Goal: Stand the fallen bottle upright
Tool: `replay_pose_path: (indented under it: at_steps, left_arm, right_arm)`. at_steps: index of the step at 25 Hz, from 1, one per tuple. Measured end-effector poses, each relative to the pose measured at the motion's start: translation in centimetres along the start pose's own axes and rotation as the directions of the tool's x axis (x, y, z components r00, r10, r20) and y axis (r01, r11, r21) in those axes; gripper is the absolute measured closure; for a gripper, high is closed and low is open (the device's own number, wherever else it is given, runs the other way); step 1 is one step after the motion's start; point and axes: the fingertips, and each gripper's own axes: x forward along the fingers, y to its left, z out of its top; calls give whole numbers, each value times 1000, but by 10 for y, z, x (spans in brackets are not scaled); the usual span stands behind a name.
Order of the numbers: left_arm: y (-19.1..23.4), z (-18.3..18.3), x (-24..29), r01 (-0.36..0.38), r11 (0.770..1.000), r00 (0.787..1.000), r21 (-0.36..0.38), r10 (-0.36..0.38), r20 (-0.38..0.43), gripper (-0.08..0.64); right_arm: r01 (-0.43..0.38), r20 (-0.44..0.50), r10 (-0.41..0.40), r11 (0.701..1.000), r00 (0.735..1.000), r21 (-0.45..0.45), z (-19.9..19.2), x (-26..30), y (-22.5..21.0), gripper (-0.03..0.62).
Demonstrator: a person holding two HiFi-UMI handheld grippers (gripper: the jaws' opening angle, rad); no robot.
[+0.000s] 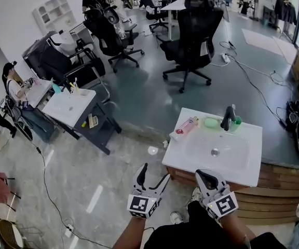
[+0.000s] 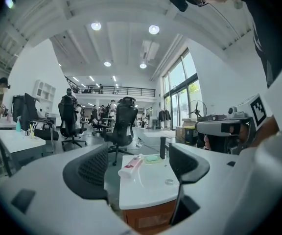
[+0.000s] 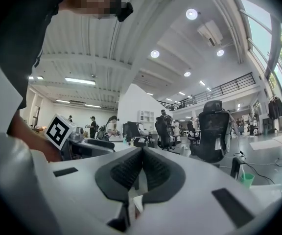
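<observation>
Here, bottle (image 1: 186,126) flat on sink (image 1: 191,165); left gripper (image 1: 154,171) fingers (image 2: 89,168) apart, right gripper (image 1: 207,177) fingers together.

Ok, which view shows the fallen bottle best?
The head view: the bottle lies whole on its side on the sink top, left of the tap. The left gripper view shows it foreshortened beyond open jaws; the right gripper view misses it.
</observation>
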Motion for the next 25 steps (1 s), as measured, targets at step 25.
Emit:
replay_pose_path:
  at_steps: [25]
  left_arm:
    - [-2, 4, 255, 50, 997, 986, 52, -41, -160, 187]
  right_arm:
    - [34, -7, -33, 998, 999, 59, -26, 63, -245, 577]
